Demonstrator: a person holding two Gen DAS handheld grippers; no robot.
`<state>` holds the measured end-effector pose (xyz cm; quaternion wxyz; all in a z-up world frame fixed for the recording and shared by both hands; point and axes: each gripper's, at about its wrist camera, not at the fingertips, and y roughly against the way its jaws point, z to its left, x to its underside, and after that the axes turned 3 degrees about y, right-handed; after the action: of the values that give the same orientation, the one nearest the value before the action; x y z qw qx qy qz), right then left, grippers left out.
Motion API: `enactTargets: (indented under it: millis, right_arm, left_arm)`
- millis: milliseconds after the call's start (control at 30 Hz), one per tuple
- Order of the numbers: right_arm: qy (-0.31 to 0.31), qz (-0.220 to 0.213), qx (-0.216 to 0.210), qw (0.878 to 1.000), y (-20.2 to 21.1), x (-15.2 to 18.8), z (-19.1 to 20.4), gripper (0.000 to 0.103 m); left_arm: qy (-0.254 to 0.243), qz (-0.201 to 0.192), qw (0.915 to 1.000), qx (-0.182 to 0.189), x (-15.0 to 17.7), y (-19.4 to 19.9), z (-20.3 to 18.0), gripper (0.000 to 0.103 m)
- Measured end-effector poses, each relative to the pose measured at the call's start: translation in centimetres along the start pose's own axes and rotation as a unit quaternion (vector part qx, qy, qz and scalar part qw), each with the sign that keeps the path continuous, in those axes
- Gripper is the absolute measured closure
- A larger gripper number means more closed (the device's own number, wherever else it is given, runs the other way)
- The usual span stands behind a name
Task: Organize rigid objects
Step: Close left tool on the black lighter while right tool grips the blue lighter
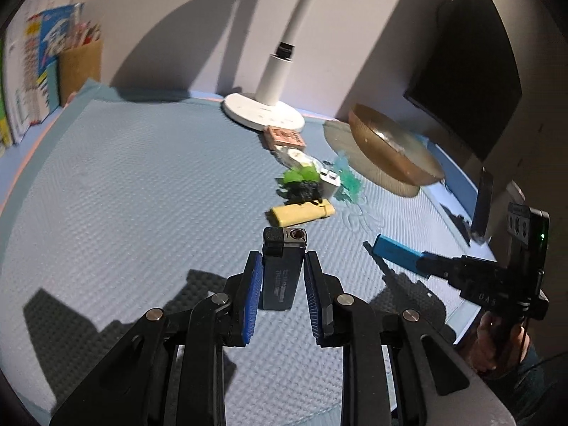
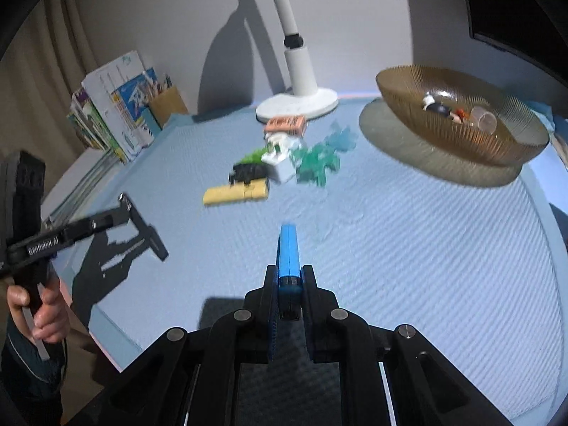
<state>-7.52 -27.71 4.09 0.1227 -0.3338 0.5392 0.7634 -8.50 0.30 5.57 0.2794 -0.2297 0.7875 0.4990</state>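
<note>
In the left wrist view my left gripper (image 1: 283,261) is shut on a black lighter (image 1: 282,277), held upright above the blue mat (image 1: 124,195). In the right wrist view my right gripper (image 2: 289,275) is shut on a slim blue lighter (image 2: 288,248) that sticks out forward. A pile lies mid-mat: a yellow lighter (image 2: 236,193), a black and green piece (image 2: 248,170), a white block (image 2: 280,163), teal plastic (image 2: 316,163) and an orange box (image 2: 285,124). An amber ribbed bowl (image 2: 443,138) at the back right holds small items. Each gripper also shows in the other's view, right gripper (image 1: 426,264), left gripper (image 2: 117,218).
A white lamp base (image 2: 298,101) stands behind the pile. Books and a pencil holder (image 2: 167,103) line the back left. A dark monitor (image 1: 472,81) stands at the right. A hand (image 2: 39,305) holds the left gripper's handle past the mat's left edge.
</note>
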Motion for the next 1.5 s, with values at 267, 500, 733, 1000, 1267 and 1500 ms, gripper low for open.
enactTargets:
  millis: [267, 500, 733, 1000, 1267, 1500]
  right_arm:
    - [-0.001, 0.025, 0.009, 1.000, 0.4, 1.3, -0.6, 0.064]
    - [-0.023, 0.013, -0.011, 1.000, 1.0, 1.5, -1.4, 0.032]
    - [0.012, 0.038, 0.053, 0.998, -1.6, 0.7, 0.5, 0.035]
    - [-0.078, 0.004, 0.043, 0.996, 0.3, 0.8, -4.8, 0.041]
    - [-0.008, 0.036, 0.038, 0.999, -2.2, 0.5, -1.3, 0.037]
    - [0.061, 0.045, 0.095, 0.993, -3.5, -0.2, 1.5, 0.079]
  left_arm:
    - [-0.027, 0.068, 0.9973, -0.003, -0.9, -5.7, -2.0, 0.070]
    - [-0.018, 0.072, 0.9970, -0.018, 0.7, -6.3, -1.5, 0.038]
    - [-0.046, 0.066, 0.9961, -0.037, 0.6, -7.4, -2.9, 0.044]
    - [-0.037, 0.061, 0.9972, -0.022, 0.5, -7.1, -2.3, 0.044]
    - [-0.072, 0.058, 0.9939, -0.061, 1.2, -7.4, -3.7, 0.079]
    - [-0.072, 0.046, 0.9951, -0.050, 1.6, -6.6, -4.1, 0.082]
